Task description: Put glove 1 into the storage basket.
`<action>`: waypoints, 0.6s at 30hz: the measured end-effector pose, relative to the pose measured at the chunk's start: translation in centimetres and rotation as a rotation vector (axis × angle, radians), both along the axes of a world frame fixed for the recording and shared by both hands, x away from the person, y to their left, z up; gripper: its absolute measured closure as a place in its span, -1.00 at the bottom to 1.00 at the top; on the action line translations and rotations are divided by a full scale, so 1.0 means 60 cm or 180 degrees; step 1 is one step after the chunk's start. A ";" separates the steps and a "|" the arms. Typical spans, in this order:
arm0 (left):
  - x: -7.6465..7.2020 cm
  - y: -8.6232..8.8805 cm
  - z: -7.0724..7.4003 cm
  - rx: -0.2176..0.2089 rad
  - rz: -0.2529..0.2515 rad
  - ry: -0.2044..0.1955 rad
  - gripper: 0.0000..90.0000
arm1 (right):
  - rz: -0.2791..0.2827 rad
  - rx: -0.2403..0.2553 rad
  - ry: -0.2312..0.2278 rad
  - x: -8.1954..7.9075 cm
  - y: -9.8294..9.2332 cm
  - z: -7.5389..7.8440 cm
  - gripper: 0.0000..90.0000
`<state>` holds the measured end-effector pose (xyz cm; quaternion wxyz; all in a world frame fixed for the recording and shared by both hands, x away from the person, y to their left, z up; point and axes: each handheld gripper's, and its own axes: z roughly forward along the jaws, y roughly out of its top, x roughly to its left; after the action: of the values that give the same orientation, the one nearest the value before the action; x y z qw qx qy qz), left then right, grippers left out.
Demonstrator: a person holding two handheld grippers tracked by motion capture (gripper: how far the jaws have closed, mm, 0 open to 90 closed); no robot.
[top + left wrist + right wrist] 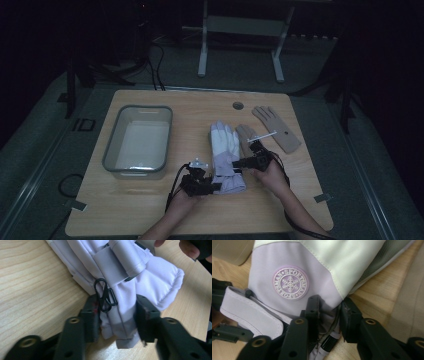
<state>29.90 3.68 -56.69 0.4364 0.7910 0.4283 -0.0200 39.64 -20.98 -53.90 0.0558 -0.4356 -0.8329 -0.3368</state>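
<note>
Lilac ski glove (226, 159) cuff btwn both grippers' jaws, left gripper (116, 315) and right gripper (329, 311) pinching fabric; tan gloves (276, 128) beside, bin (138, 141) left on table (200, 210).

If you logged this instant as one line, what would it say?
left tongs: shut on lilac ski glove cuff | right tongs: shut on glove's edge | tan gloves: lying right | clear bin: left

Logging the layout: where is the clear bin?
In the high view, the clear bin sits on the table's left half, left of the lilac glove.
</note>
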 end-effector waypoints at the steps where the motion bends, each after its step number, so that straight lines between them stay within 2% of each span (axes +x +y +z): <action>1: -0.001 0.001 0.001 -0.0016 0.0022 0.0015 0.43 | -0.0009 0.0016 -0.0022 -0.002 0.000 0.002 0.64; 5: 0.000 0.006 0.005 -0.0081 0.0038 0.0066 0.54 | -0.0012 0.0004 -0.0147 -0.009 0.002 0.011 0.68; 11: 0.001 0.011 0.018 -0.0045 0.0043 0.0004 0.58 | -0.0011 0.0025 -0.0259 -0.014 0.006 0.028 0.70; 18: 0.007 0.024 0.061 -0.0019 0.0057 -0.0105 0.59 | -0.0015 0.0125 -0.0461 -0.016 0.012 0.068 0.70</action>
<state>30.33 5.12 -53.03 0.4460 0.7861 0.4280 -0.0043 38.68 -20.23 -49.81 0.0031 -0.4107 -0.8270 -0.3839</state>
